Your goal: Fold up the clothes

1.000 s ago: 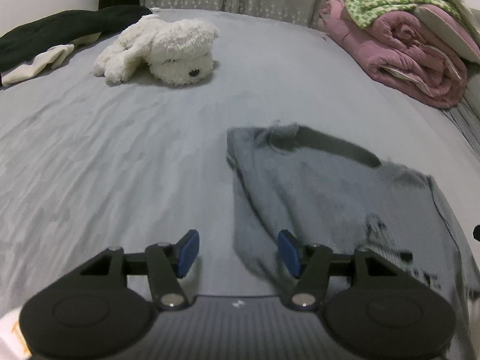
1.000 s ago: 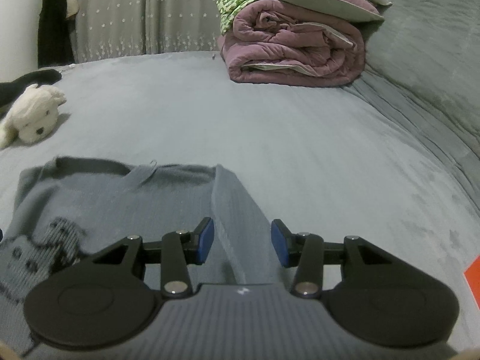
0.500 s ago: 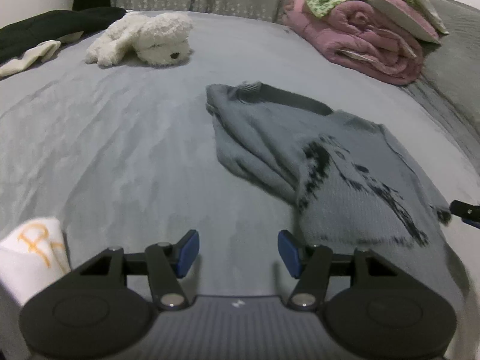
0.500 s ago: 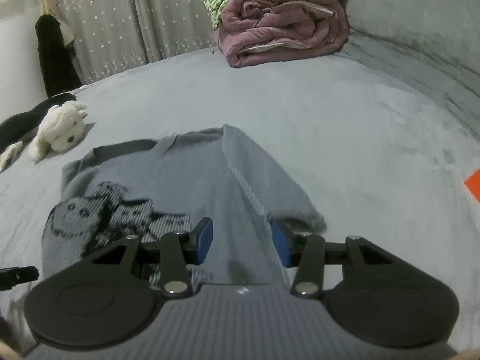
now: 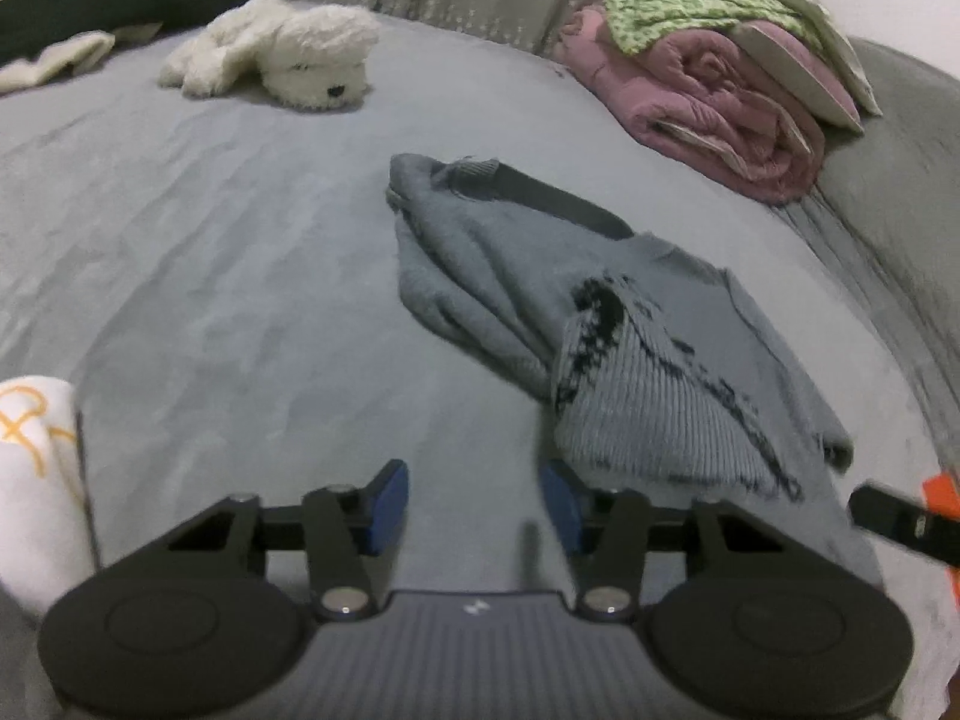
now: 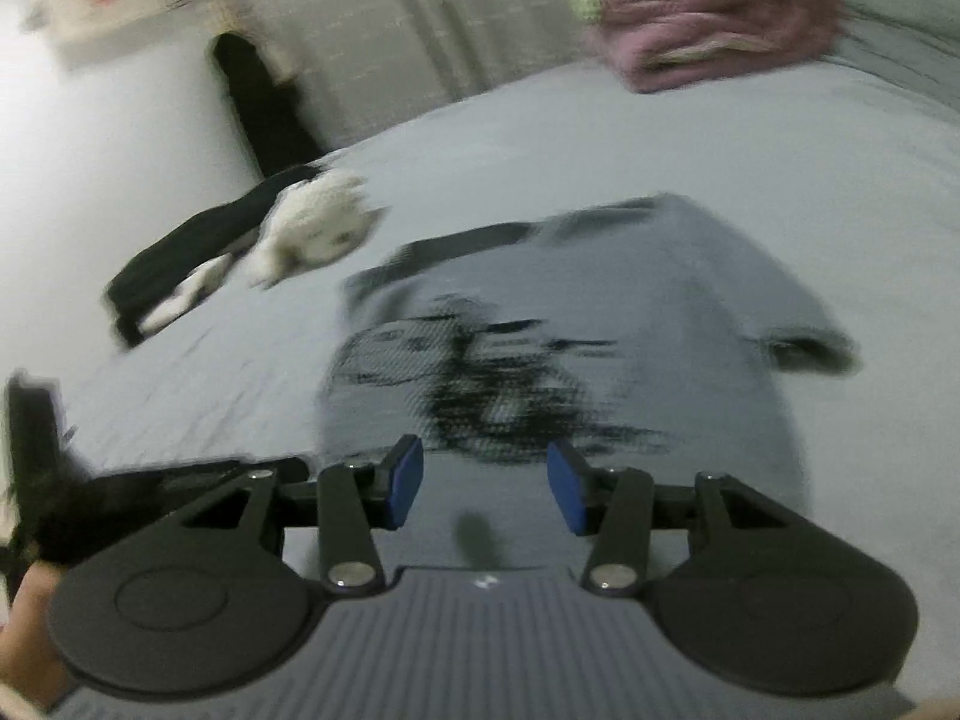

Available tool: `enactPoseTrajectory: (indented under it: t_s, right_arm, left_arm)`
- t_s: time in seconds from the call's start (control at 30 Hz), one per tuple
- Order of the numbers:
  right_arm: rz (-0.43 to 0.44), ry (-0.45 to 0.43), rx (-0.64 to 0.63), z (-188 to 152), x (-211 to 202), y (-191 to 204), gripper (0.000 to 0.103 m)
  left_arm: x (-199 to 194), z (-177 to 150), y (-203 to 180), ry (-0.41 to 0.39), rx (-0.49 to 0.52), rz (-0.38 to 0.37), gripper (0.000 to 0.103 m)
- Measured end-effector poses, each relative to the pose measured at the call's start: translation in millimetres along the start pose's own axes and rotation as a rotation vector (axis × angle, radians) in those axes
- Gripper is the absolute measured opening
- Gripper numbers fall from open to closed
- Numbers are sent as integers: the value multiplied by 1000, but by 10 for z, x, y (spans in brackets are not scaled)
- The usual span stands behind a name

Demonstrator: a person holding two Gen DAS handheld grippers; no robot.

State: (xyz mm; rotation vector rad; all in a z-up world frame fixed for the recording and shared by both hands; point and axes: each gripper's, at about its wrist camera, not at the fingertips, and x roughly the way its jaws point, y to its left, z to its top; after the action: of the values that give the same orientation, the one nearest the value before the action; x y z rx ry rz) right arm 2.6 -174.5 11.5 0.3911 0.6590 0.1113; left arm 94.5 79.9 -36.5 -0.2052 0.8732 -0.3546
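A grey knitted sweater with a black pattern lies on the grey bed, its near ribbed hem turned up and rumpled. My left gripper hovers over bare bedding just left of that hem. Its jaws are closing and nothing is between them. In the blurred right wrist view my right gripper stands open above the near part of the sweater, with only cloth below and nothing pinched. A dark finger with orange trim, seemingly the other gripper's, pokes in at the right edge of the left wrist view.
A white plush toy and a black garment lie at the far left of the bed. Rolled pink bedding with green cloth on top sits far right. A white folded cloth with orange print lies at the near left.
The left gripper drew back from the sweater and its jaws narrowed; the hem now lies turned up, pattern showing. The right gripper swung left and now hovers over the patterned front, its view blurred.
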Motion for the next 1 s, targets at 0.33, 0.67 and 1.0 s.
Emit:
enactPoseTrajectory:
  t_s: [0.33, 0.67, 1.0]
  right_arm:
    - [211, 145, -260, -242, 484, 563, 51]
    - [-2, 158, -499, -490, 796, 815, 33]
    - [-76, -61, -349, -90, 403, 475, 8]
  left_arm:
    - [143, 143, 119, -18, 4, 55, 45]
    - [167, 144, 155, -6, -4, 48, 45]
    - [157, 135, 134, -16, 8, 29, 44]
